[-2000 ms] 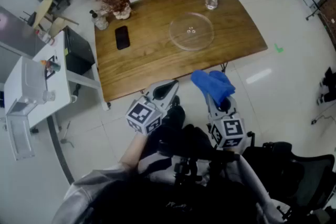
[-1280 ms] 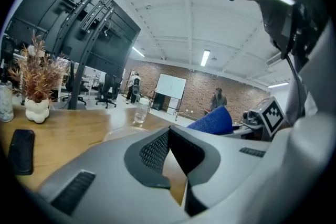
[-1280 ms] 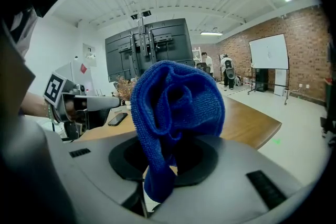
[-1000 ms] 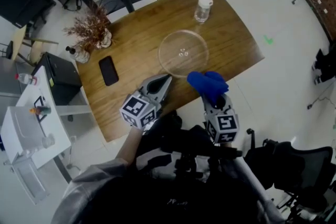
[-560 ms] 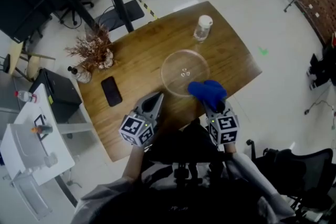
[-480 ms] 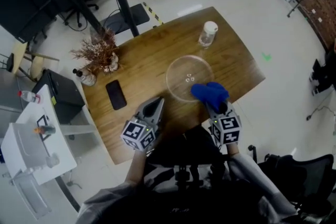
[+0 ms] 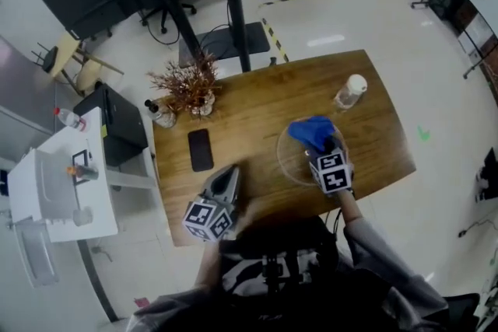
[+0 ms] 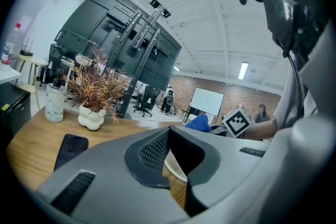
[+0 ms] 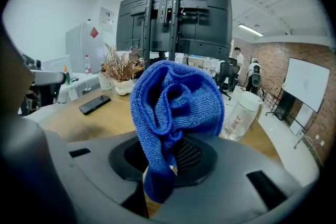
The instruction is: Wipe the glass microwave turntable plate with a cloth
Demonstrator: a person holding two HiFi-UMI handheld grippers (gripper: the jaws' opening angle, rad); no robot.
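The clear glass turntable plate [image 7: 289,159] lies on the right half of the wooden table [image 7: 249,109]. My right gripper [image 7: 320,142] hangs over the plate, shut on a bunched blue cloth [image 7: 310,131] that sticks up out of its jaws [image 9: 176,107]. Whether the cloth touches the glass cannot be told. My left gripper [image 7: 226,175] is over the table's near edge, left of the plate, its jaws closed together with nothing in them. In the left gripper view a pale strip of the plate [image 8: 175,168] shows below the fingertips.
A black phone [image 7: 200,149] lies left of the plate. A dried plant in a white pot [image 7: 187,89] and a small bottle [image 7: 159,114] stand at the far left. A capped clear jar [image 7: 350,92] stands beyond the plate. A white side unit [image 7: 58,183] sits left of the table.
The table has come closer. My right gripper has carried the cloth forward from off the table's edge to over the plate. The left gripper has moved over the near edge.
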